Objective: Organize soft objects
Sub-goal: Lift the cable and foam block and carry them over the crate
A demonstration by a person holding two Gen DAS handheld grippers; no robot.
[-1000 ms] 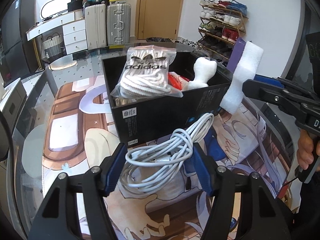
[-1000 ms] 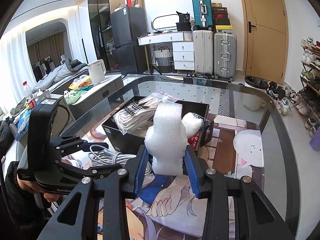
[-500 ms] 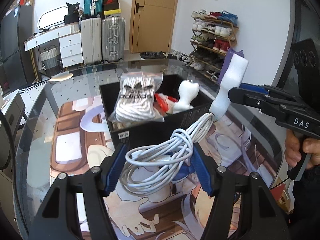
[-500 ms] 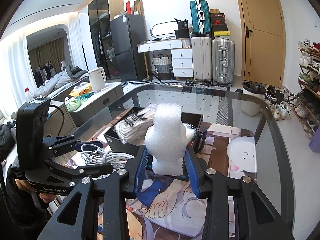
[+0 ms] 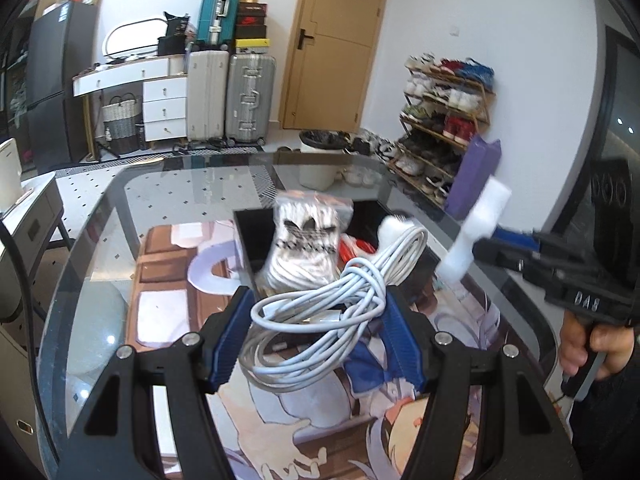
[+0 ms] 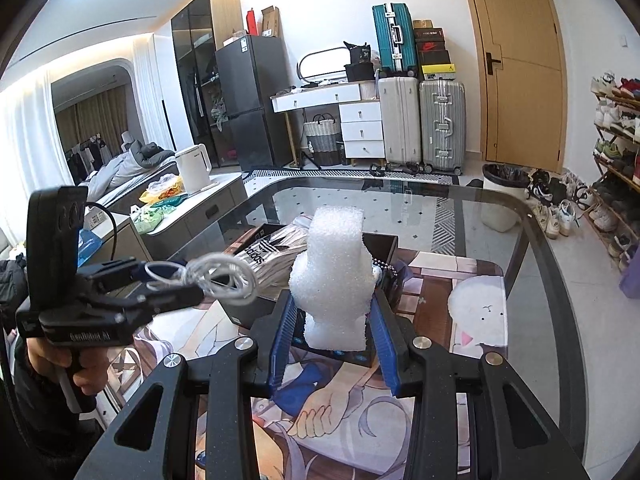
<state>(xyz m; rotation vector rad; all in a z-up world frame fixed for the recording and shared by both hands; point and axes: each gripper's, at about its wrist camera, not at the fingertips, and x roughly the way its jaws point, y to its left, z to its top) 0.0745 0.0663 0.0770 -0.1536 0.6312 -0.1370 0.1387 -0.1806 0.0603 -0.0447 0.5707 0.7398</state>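
While both loads hang above the glass table [image 6: 532, 240], the black box [image 5: 248, 236] waits just ahead of the jaws, so this looks like the carry-over step. The right gripper [image 6: 334, 324] is clenched on a foam block [image 6: 334, 276]; the left gripper [image 5: 316, 332] grasps a coiled cable [image 5: 332, 304]. Next, I'd guess: over the box, then release.

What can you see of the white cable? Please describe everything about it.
The cable is a thin white cord, plastic-looking, wound into a loose bundle of many loops, with a few turns wrapped around its middle. The left gripper is shut on it, blue pads pressing both sides, and holds it in the air above the table, in front of the black box. One loop reaches up to the right; others sag below the pads. Nothing else touches it.
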